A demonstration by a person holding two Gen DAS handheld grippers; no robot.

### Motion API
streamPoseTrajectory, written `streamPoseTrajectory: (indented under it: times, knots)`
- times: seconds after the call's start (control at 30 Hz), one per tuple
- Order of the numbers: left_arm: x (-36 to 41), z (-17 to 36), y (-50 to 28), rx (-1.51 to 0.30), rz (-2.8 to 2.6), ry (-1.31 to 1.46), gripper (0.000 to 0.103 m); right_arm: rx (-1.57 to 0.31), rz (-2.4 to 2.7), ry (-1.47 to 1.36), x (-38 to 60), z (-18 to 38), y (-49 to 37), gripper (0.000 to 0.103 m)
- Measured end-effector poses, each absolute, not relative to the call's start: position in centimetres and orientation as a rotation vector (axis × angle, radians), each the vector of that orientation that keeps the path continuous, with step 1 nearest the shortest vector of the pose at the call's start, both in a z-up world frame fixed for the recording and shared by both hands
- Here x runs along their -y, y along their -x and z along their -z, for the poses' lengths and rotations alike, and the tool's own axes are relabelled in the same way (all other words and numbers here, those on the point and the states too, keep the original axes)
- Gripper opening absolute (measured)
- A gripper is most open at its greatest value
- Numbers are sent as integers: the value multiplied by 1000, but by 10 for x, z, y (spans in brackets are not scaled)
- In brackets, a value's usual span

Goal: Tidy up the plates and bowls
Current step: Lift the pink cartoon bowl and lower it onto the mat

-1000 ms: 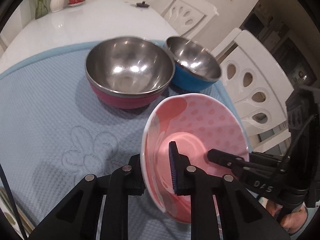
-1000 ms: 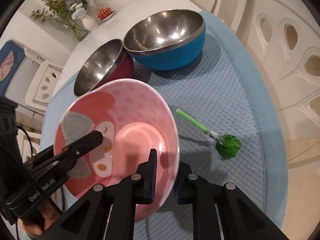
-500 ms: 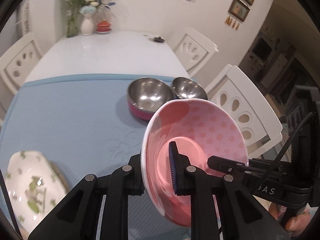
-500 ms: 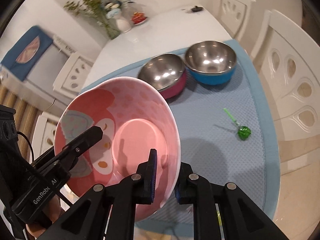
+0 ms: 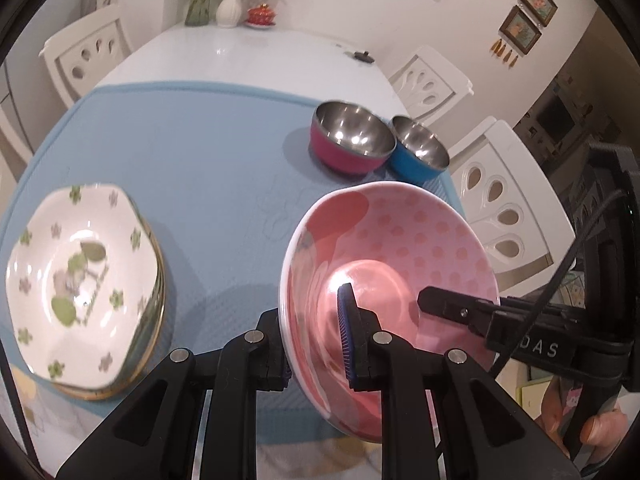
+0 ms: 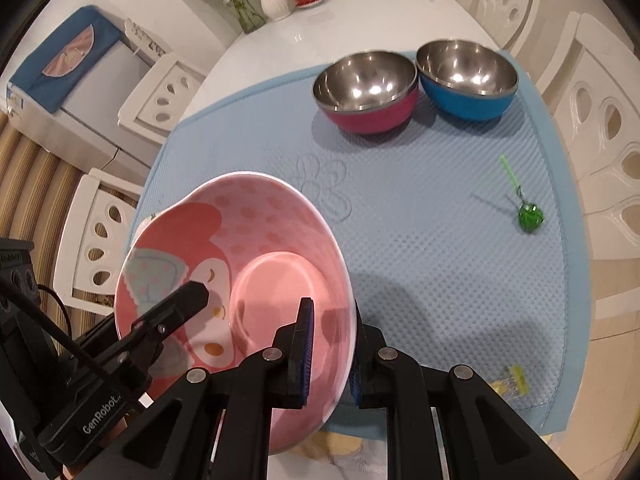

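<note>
Two steel bowls (image 5: 378, 146), one pink bowl (image 5: 404, 248)

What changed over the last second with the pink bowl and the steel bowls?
Both grippers, left and right, carried the pink bowl up and back from the magenta bowl and blue bowl, bringing the stacked floral plates into view. Unchanged: both grips on the rim, the steel bowls side by side, the green lollipop.
</note>
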State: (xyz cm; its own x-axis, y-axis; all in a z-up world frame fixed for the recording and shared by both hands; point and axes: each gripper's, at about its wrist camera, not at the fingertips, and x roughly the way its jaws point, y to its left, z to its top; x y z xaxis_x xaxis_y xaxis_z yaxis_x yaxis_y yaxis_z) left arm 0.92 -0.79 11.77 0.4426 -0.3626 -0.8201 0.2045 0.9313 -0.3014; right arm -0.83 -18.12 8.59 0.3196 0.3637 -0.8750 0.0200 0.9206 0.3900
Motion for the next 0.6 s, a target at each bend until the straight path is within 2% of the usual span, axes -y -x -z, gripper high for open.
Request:
streamPoseTrajectory:
  times: [0.33, 0.6]
  knots:
    - [14, -73, -2, -1138, 349, 161, 16, -1337, -186, -390, 180, -43, 13, 15]
    - [12, -61, -4, -1164, 336, 156, 16, -1386, -167, -410, 176, -31, 13, 15]
